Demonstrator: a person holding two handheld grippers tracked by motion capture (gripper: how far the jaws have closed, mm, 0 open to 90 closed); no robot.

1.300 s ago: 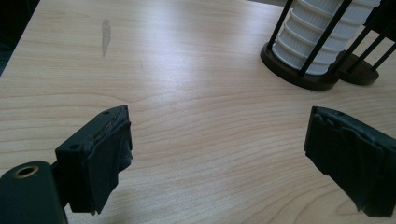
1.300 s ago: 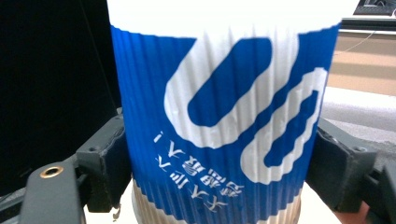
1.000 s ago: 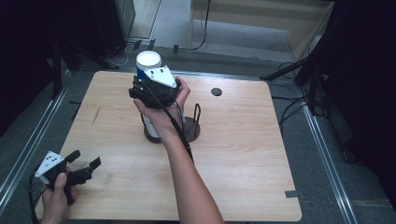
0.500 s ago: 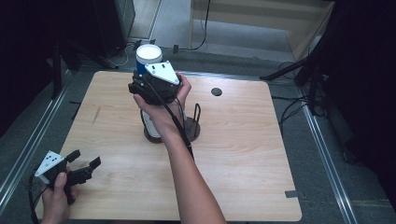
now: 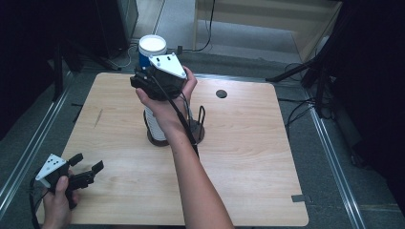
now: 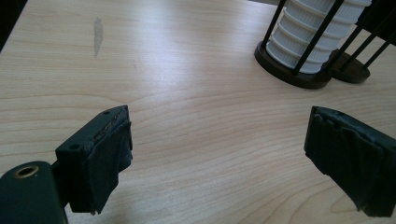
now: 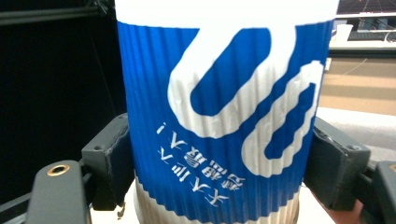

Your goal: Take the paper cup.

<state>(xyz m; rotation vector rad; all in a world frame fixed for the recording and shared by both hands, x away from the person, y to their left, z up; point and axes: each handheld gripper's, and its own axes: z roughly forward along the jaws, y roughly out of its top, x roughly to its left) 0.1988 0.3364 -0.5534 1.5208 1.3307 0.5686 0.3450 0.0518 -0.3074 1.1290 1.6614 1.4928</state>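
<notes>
Upside-down, the ribbed blue-and-white cup (image 7: 224,116) bears white lettering.

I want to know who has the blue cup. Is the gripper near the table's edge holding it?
No, the left gripper hangs open over bare table, while the right gripper squeezes the blue cup.

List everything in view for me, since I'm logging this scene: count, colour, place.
Cup: one, blue and white, upside down, clamped in the right claw above the stack.
Cup stack: one, white ribbed, standing in the holder at mid-table.
Holder: one, black wire on dark round bases, mid-table.
Table: one, light wood.
Grommet: one, dark, far side of the table.
Left claw: one, black with grey plate, open, near left corner.
Right claw: one, black with grey plate, raised over the holder.
</notes>
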